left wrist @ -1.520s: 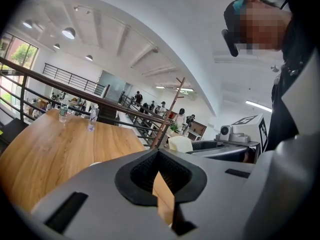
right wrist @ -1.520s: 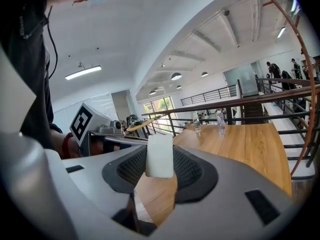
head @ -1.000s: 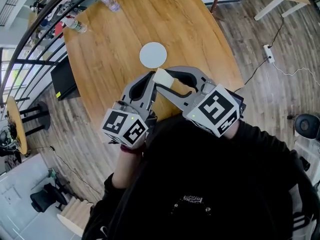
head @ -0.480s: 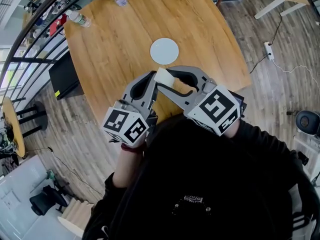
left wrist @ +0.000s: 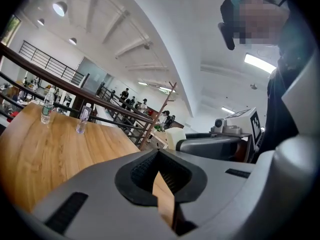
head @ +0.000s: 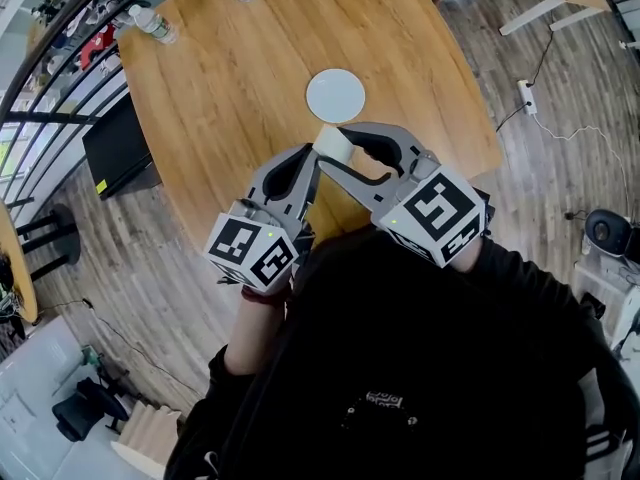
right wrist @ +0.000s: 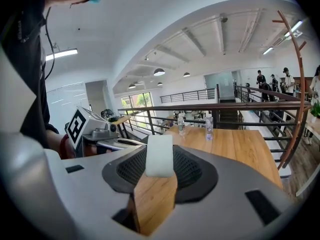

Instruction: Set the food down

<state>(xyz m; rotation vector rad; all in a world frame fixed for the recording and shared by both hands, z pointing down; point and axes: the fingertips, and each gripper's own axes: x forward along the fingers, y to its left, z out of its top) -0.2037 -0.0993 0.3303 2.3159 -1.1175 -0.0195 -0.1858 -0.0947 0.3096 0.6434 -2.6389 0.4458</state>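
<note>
Tongs, head view: right tongs (head: pixel 338 138) are clamped on the food (head: pixel 330 146), a pale block at the jaw tips. The left tongs (head: pixel 306 161) are closed tip to tip and sit just beside the right tips.
Food position, head view: held over the wooden table (head: pixel 230 98), close to the near rim of the white plate (head: pixel 336 95). Its height above the table cannot be told.
Table contents, head view: the plate lies toward the middle. The bottles (head: pixel 155 26) stand at the far edge, well apart from the plate.
Surroundings, head view: plank floor (head: pixel 560 58) to the right of the table, with a power strip (head: pixel 523 96) and cable on it. The person (head: pixel 400 368), in dark clothing, fills the lower frame.
Tongs, left gripper view: left tongs (left wrist: pixel 159 153) have their jaws meeting at the tips. A narrow slit between the pads shows table wood (left wrist: pixel 60 149).
Food, left gripper view: a cream block (left wrist: pixel 175 137) shows just past the left tips, at the end of the right tongs.
Bottles, left gripper view: two bottles (left wrist: pixel 83 119) stand upright near the railing (left wrist: pixel 60 76).
Tongs, right gripper view: right tongs (right wrist: pixel 160 140) are shut on the food (right wrist: pixel 159 159), which stands upright between the dark pads.
Background, right gripper view: the left tongs lie at the left. The table (right wrist: pixel 235 146) runs ahead, with the bottles (right wrist: pixel 209 126) at its far end.
</note>
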